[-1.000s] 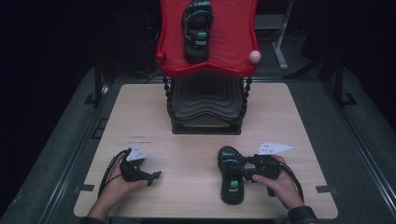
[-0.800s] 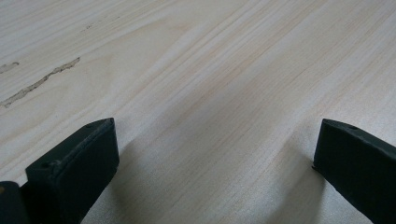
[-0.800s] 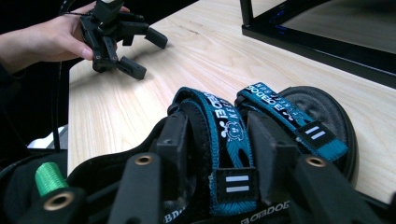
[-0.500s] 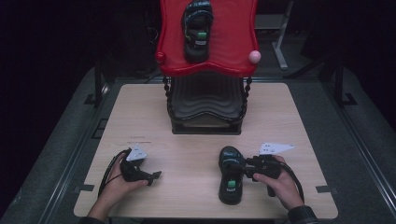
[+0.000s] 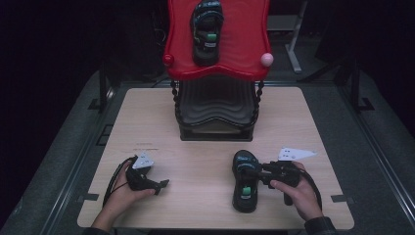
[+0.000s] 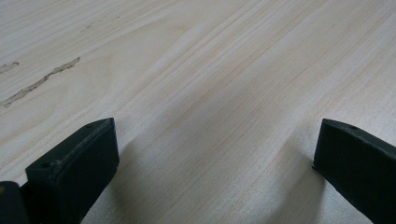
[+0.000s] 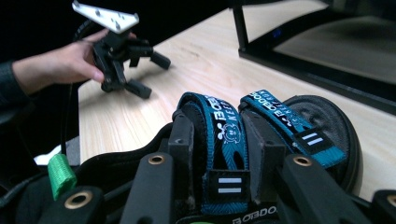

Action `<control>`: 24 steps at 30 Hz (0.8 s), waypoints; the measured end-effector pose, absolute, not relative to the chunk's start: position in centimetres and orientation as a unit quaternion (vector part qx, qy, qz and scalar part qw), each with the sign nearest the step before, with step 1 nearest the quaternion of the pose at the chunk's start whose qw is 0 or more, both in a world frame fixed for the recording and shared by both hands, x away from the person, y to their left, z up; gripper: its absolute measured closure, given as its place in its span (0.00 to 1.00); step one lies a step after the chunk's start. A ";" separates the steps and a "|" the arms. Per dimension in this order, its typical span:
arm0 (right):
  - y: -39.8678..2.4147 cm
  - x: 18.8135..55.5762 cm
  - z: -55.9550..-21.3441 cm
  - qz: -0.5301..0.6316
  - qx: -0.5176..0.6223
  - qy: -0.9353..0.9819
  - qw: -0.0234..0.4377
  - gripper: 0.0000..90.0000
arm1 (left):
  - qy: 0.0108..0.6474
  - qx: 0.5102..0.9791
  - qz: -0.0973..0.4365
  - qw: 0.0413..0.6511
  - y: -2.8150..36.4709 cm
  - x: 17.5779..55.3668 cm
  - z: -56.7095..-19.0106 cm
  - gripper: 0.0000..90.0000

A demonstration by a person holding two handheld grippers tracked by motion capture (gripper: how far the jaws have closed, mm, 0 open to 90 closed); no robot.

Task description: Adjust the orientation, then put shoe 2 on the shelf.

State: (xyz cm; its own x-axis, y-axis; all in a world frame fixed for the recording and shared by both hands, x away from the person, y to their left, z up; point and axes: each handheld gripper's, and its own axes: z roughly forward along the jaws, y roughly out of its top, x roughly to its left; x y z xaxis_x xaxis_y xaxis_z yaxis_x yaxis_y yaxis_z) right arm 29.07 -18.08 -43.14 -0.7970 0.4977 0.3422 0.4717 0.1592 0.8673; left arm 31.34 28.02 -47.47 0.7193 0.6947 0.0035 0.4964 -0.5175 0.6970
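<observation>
Item under handling: a small dark sandal (image 5: 244, 183) with blue straps and a green tab, lying flat on the wooden table (image 5: 205, 161) near its front edge, on the person's right side.
Matching item: a second sandal (image 5: 206, 32) rests on the red tray (image 5: 181, 54) atop the black rack (image 5: 215, 110) at the far side of the table.
Right gripper (image 5: 254, 172): its jaws are closed narrow around one blue strap (image 7: 224, 135) of the near sandal, one jaw on each side of the band.
Left gripper (image 5: 159, 185): jaws wide apart, nothing between them, resting low on bare table well apart from the sandal.
Likely weight: judged light; a child-size shoe with a thin sole.
Stiffness: the sole looks moderately firm, the straps soft webbing that will flex and let the shoe hang or swing when lifted.
Surface: woven strap should give good friction; slipping seems unlikely.
Fragility: low.
Best hold: the strap as now taken, close to its middle; expect the sandal to tilt toe or heel down.
</observation>
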 end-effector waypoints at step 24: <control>-23.8 29.4 -36.5 0.629 0.336 0.697 0.076 0.74 | 0.347 0.860 0.142 0.347 28.0 31.3 -47.5 0.00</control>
